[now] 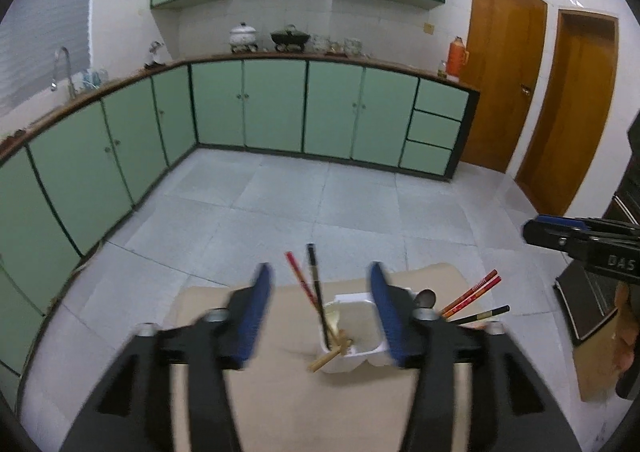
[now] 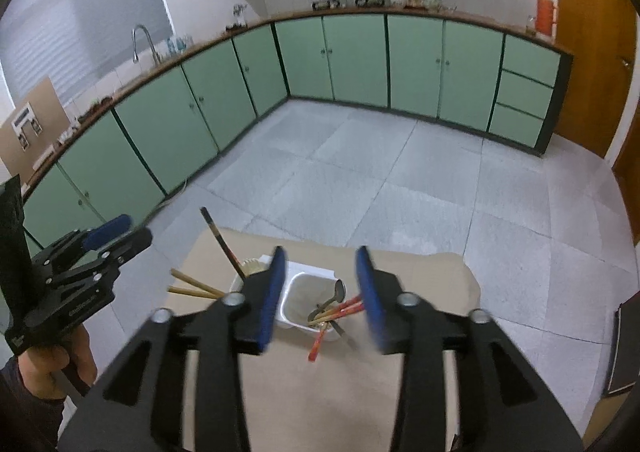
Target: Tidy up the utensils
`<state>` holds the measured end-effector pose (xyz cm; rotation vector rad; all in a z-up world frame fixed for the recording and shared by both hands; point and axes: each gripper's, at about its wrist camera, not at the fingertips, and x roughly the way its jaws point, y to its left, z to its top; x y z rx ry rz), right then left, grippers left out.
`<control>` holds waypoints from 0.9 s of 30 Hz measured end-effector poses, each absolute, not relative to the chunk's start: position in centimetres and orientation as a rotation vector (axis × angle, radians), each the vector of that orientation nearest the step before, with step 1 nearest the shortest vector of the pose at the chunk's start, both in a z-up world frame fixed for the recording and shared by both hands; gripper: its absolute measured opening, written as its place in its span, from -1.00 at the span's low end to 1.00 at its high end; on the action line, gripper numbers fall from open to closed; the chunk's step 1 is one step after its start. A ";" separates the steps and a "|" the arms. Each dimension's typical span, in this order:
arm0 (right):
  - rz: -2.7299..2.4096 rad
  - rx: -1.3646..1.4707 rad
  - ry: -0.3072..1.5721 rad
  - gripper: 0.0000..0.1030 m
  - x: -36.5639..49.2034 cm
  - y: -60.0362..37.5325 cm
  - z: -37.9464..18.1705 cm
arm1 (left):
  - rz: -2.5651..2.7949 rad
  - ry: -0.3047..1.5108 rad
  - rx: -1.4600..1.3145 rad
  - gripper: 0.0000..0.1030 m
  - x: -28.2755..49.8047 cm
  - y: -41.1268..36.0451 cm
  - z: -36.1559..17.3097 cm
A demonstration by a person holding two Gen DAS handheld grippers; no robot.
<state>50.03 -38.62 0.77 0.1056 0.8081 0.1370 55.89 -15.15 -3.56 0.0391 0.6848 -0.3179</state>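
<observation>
Blue-padded jaws of the left gripper (image 1: 322, 312) are seen parted, nothing between the pads; the right gripper (image 2: 320, 298) likewise stands open and empty. Just beyond, on a cardboard sheet (image 1: 280, 404), two white containers (image 1: 354, 332) hold chopsticks (image 1: 316, 292) and a spoon (image 2: 334, 298). An approach step is judged in hand; next, one utensil must be singled out and pinched.
</observation>
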 end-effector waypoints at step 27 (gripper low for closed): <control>-0.114 0.074 0.630 0.89 15.6 -30.8 -9.2 | -0.072 0.646 0.026 0.88 24.6 -4.7 -7.8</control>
